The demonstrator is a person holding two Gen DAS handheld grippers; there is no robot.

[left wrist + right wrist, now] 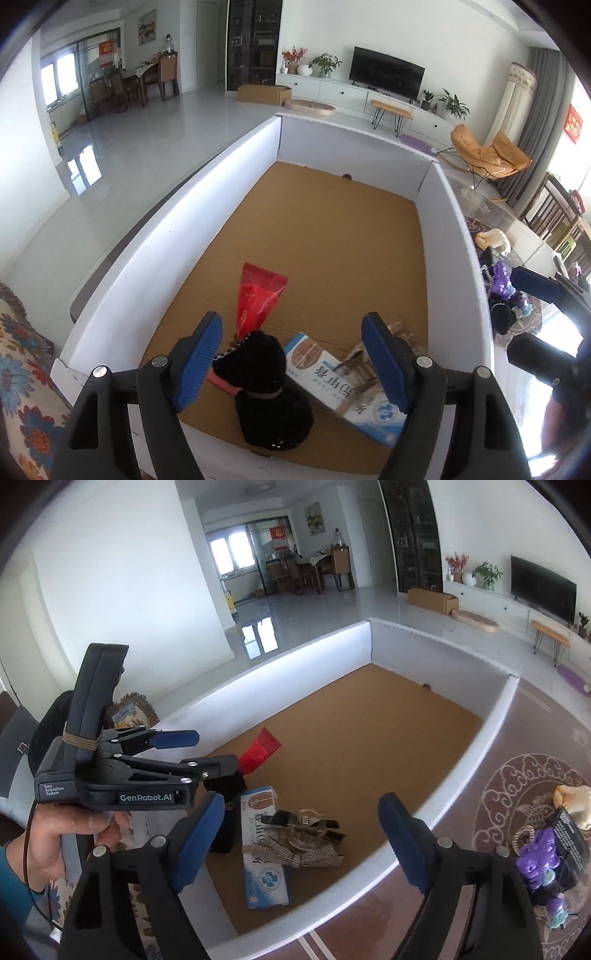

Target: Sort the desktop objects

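A large white-walled box [236,158] with a brown cardboard floor holds a red packet [258,299], a black plush toy [267,384], a blue-and-white box [332,376] and a glittery hair clip [306,838]. My left gripper [291,354] is open above the plush toy at the box's near end; it also shows in the right wrist view [199,749]. My right gripper [303,842] is open and empty above the box's near right wall [472,760]. A purple toy [535,860], a black packet [569,838] and a cream plush [572,797] lie on the table right of the box.
The table has a patterned cloth [517,782]. A floral cushion [26,373] lies left of the box. The far part of the box floor [332,229] is bare cardboard. A living room with a TV [386,75] lies beyond.
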